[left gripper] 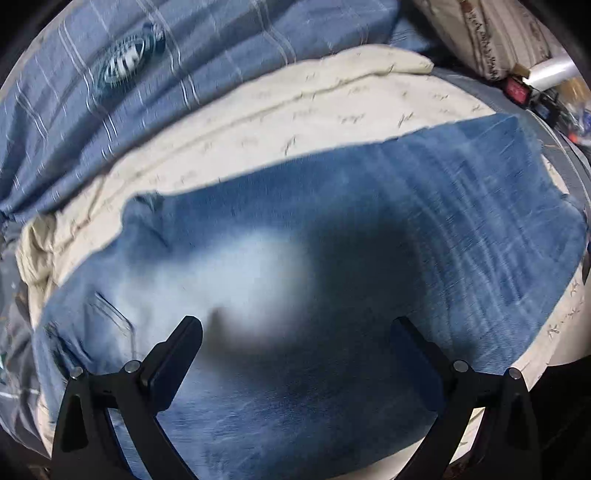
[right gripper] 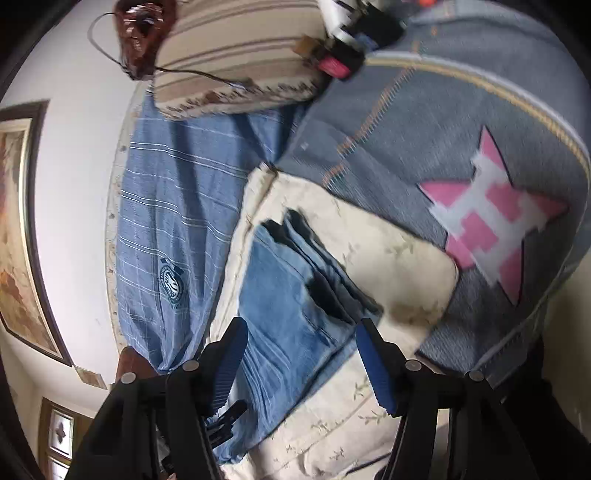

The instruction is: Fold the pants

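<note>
A: Left wrist view, item one?

B: One pair of jeans [left gripper: 314, 258], blue denim, spread on a cream quilt [left gripper: 258, 122] on the bed. It lay directly under and ahead of the left claw [left gripper: 295, 332], whose fingers stood wide apart with nothing between them. The long axis ran across the view, pocket end at left, the far end reaching up to the right.

A: Other entries?

B: One blue plaid shirt [left gripper: 147, 74] beyond the quilt, one striped pillow [left gripper: 491, 33] at upper right. The picture was blurred; finer detail could not be told.

A: Right wrist view?

B: The same jeans [right gripper: 288, 295], one pair, seen lengthwise: the denim ran away from the right claw [right gripper: 301, 332], between its blue-padded fingers and onward. That claw was likewise released, holding nothing. Layered edges showed at the far end, so the pair looked already doubled, though I judged that only.

A: Remaining stock?

B: One shirt [right gripper: 166, 221] to the left, one pillow [right gripper: 240, 55] above, one grey blanket [right gripper: 424, 129] with a single pink star at right, one framed picture [right gripper: 18, 229] on the wall.

A: Which claw was nearer?

B: Both hovered close over the denim; I could not rank them.
</note>
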The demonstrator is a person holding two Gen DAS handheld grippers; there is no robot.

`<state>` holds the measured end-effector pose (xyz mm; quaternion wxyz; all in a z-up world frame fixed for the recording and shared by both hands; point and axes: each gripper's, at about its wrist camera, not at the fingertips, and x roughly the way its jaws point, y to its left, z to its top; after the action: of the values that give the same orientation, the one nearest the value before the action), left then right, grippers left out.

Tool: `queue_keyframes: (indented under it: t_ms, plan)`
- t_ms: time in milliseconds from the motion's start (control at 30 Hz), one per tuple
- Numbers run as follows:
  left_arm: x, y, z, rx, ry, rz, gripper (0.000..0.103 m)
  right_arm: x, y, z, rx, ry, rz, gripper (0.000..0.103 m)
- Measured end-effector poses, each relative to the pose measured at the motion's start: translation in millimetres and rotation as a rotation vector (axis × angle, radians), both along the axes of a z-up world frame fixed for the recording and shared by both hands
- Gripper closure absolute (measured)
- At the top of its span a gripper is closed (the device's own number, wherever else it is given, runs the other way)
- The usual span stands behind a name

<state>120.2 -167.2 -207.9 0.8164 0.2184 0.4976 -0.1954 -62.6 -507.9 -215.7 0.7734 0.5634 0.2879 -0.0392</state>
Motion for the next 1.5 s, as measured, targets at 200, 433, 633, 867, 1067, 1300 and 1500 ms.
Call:
queue_keyframes:
  t_ms: [200,433,633,867,1067,1300,1500]
  plan:
    - [-3.0,8.7,4.9,-0.038,0.007,0.003,0.002,11.3,4.1,-7.5,-0.017,0.086,0.008,0.032]
    - [1.0,23.0,-5.6,-0.070,0.039,0.033,0.002,21.9,7.7,-14.7,-0.023,0.103,-0.001,0.031]
    - [3.0,28.2,-2.2,-0.107,0.054,0.040,0.002,37.3,18.8,-4.9,-0.161,0.136,0.007,0.043]
    - [7.1,52.0,6.8,-0.142,0.057,0.084,0.002,46.5,45.5,26.0,-0.423,0.136,0.015,0.079]
    - [10.8,82.2,18.7,-0.192,0.056,0.127,0.002,55.1,102.4,69.1,-0.722,0.015,0.053,0.081]
    - [14.6,133.9,31.9,-0.250,0.037,0.221,0.002,80.3,194.5,82.5,-0.921,-0.063,0.235,0.083]
    - [24.3,176.6,41.3,-0.277,0.009,0.319,0.002,110.6,263.9,64.8,-0.911,-0.068,0.440,0.083]
